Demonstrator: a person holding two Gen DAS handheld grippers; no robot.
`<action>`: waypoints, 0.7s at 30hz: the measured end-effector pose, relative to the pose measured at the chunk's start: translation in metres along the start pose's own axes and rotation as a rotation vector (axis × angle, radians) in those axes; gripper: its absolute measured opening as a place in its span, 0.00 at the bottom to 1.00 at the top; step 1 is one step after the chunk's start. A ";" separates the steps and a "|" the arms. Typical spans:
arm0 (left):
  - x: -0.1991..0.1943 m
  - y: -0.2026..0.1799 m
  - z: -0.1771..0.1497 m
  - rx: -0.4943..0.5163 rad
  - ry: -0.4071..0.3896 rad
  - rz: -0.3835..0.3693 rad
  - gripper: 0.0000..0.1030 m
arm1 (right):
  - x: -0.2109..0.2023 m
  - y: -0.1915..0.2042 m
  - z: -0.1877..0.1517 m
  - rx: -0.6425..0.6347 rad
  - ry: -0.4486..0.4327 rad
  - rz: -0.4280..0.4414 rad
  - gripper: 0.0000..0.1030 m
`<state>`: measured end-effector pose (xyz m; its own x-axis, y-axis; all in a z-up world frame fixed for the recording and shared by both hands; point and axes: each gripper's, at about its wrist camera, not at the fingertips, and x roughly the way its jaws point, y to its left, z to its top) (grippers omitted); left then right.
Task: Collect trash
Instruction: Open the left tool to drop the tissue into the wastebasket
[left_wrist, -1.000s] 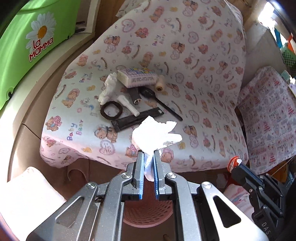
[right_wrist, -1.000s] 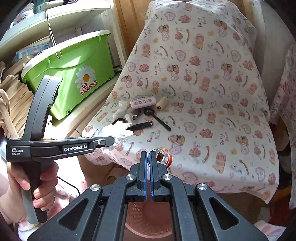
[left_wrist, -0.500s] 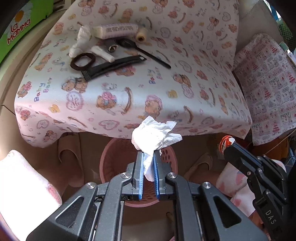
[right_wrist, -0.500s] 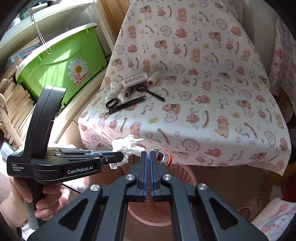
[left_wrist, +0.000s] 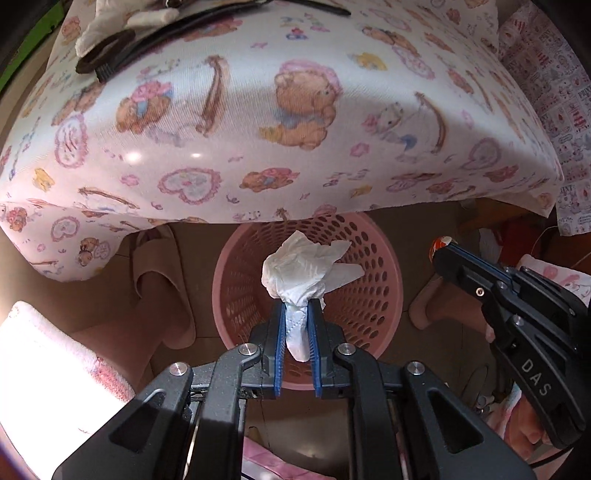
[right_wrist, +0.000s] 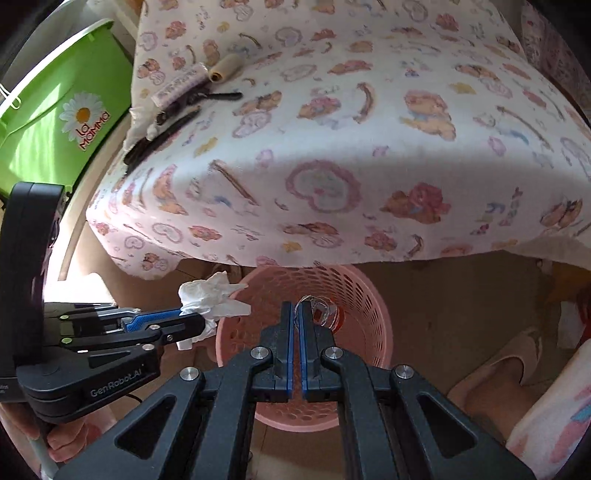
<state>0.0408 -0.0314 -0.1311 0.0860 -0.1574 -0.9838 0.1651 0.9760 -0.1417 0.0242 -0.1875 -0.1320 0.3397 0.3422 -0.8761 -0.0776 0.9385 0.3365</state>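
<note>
pink basket (seemingly empty), tissue above

Hidden and cut-off parts

The cloth hides the pink basket's far rim; the top edge crops the comb; the right fingers' crumpled scrap is unidentifiable.

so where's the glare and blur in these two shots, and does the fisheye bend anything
Left wrist: blown-out white towel at lower left, soft bear-print cloth, sharp crumpled tissue. Right wrist: cloth edge bows, green bin curves, pink basket shaded.
</note>
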 end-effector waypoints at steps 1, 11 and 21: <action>0.005 0.002 0.001 -0.014 0.025 -0.014 0.11 | 0.006 -0.004 -0.001 0.015 0.009 -0.009 0.03; 0.045 0.011 -0.001 -0.130 0.159 -0.040 0.11 | 0.050 -0.038 -0.010 0.177 0.110 0.028 0.03; 0.067 0.016 0.005 -0.159 0.200 0.036 0.37 | 0.075 -0.046 -0.021 0.238 0.187 0.063 0.10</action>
<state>0.0537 -0.0273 -0.1989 -0.1095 -0.1052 -0.9884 0.0078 0.9943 -0.1067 0.0339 -0.2042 -0.2202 0.1614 0.4225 -0.8919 0.1359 0.8856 0.4441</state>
